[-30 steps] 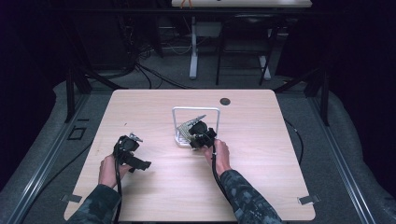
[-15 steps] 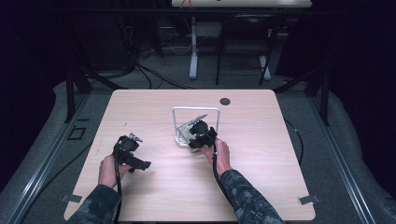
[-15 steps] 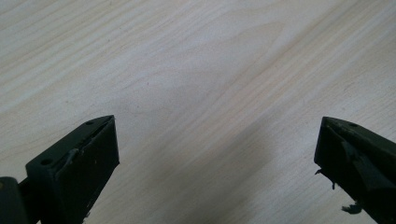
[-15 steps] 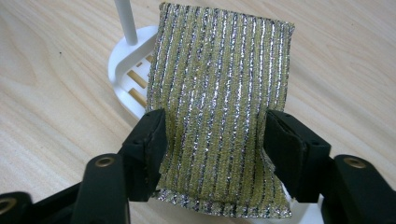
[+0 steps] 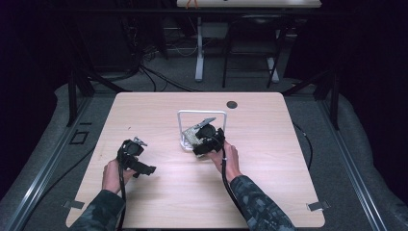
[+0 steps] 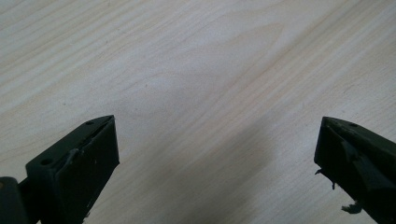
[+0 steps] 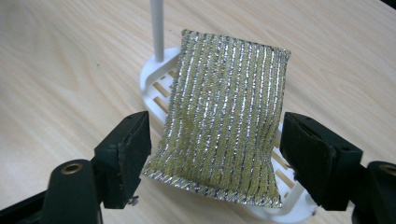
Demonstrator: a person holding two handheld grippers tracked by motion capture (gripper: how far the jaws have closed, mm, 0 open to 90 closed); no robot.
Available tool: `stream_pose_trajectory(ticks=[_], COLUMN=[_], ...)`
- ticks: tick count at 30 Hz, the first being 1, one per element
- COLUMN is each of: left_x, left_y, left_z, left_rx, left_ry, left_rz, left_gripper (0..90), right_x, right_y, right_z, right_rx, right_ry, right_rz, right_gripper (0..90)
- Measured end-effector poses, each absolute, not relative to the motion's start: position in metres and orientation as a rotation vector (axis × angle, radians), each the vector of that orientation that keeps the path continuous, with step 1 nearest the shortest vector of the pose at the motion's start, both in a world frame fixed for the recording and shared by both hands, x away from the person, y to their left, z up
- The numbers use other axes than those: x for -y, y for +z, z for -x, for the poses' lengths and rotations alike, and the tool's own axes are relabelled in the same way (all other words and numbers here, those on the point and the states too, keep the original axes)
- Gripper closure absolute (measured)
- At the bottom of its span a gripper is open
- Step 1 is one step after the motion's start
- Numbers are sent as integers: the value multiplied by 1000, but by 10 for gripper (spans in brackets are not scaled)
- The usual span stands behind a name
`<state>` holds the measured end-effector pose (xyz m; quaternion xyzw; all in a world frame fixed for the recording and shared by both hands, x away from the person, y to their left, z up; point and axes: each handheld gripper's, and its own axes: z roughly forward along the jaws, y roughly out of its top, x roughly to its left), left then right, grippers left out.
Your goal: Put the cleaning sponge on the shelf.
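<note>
A gold and silver striped scouring pad [image 7: 224,121] lies tilted on a white slotted rack [image 7: 156,88] with a thin white upright post [image 7: 157,28]. My right gripper [image 7: 217,130] is open, one jaw on each side of the pad's near end, with narrow gaps between them. From above, the right gripper [image 5: 206,143] sits at the front of the white rack [image 5: 202,113] with the pad [image 5: 192,136] beside it. My left gripper [image 6: 217,128] is open over bare wood with nothing between its jaws. In the high view the left gripper [image 5: 139,163] is at the table's left front.
The light wooden table [image 5: 288,183] has a small black round spot [image 5: 232,104] near its far edge. Dark floor, cables and desk legs lie beyond the table. Metal rails run along both sides.
The right gripper has shifted very slightly at the rack. The left gripper has stayed where it was.
</note>
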<state>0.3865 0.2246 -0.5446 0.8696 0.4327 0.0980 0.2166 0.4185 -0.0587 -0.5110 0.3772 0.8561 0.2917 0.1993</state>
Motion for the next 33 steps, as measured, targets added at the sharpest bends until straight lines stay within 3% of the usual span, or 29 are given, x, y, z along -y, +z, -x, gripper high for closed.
stream_pose_trajectory(ticks=[19, 33], left_x=[-222, -221], left_y=[-544, -545], left_z=[-384, -385], left_rx=[-1187, -1179], left_ry=[279, 272], left_rz=[-2415, -2428], left_gripper=[0, 0], right_x=[81, 127], right_y=[-479, -465], right_z=[-380, -350], right_rx=[-2455, -2430], right_ry=[905, 915], right_rz=[-962, -982], right_gripper=[117, 66])
